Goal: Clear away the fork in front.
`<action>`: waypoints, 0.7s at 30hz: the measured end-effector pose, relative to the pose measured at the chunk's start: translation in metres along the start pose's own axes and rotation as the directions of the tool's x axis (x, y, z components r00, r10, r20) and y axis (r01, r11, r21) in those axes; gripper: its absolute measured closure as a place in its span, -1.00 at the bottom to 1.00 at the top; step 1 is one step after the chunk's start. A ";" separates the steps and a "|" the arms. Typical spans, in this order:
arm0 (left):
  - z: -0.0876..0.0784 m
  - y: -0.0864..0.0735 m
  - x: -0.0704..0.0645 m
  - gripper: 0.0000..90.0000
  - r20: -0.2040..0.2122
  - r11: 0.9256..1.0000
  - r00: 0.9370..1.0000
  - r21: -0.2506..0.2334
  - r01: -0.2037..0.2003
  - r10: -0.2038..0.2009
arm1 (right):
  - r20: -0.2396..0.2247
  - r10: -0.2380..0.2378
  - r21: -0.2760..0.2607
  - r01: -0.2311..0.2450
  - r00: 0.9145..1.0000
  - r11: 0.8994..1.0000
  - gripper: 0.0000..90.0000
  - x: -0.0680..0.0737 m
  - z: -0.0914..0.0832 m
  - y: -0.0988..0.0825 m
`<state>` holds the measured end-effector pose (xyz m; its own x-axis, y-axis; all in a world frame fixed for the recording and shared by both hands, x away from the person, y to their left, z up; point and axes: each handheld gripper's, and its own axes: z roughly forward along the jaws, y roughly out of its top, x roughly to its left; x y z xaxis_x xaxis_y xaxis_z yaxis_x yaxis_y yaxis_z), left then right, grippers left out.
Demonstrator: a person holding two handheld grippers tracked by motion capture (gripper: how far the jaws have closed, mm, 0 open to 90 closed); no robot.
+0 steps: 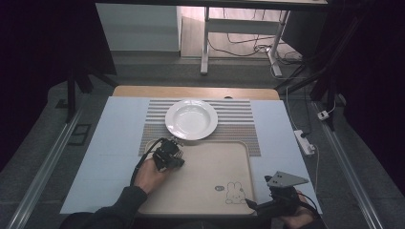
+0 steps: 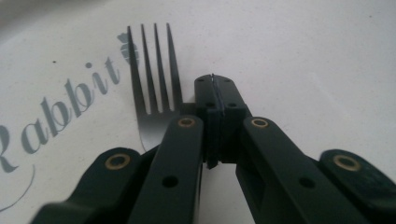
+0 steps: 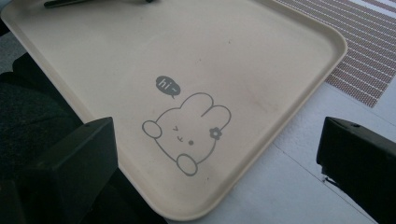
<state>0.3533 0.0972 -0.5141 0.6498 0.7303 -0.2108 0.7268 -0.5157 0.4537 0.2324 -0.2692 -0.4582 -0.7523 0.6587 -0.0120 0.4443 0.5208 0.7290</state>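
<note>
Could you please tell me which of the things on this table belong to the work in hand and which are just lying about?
In use:
left gripper, shut on the fork
tray beneath the fork

Lying about:
white plate
striped mat
right gripper, open by the tray's corner

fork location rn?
In the left gripper view, the fork is clamped in the left gripper, tines forward, over the beige tray. In the high view that gripper is at the tray's far-left corner, just below the white plate.

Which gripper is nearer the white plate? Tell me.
Left. The left gripper sits over the tray's far-left corner, just short of the white plate; the right gripper waits off the tray's near-right corner.
</note>
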 end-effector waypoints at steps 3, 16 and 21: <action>-0.002 -0.001 0.005 0.98 -0.016 1.000 1.000 -0.001 0.019 -0.019 | 0.002 -0.002 0.004 0.002 1.000 1.000 -1.00 0.000 0.000 0.000; -0.015 -0.012 0.033 0.98 -0.093 0.996 0.992 -0.002 0.084 -0.084 | 0.001 -0.007 0.004 0.007 1.000 1.000 -1.00 0.000 0.000 0.000; -0.018 -0.015 0.039 0.98 -0.098 0.994 0.990 -0.005 0.105 -0.105 | -0.002 -0.008 0.008 0.008 1.000 1.000 -1.00 0.000 0.000 -0.001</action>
<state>0.3642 0.1416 -0.5139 0.5447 0.8208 -0.1719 0.7901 -0.4335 0.4333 0.2324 -0.2693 -0.4589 -0.7568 0.6535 -0.0167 0.4419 0.5302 0.7236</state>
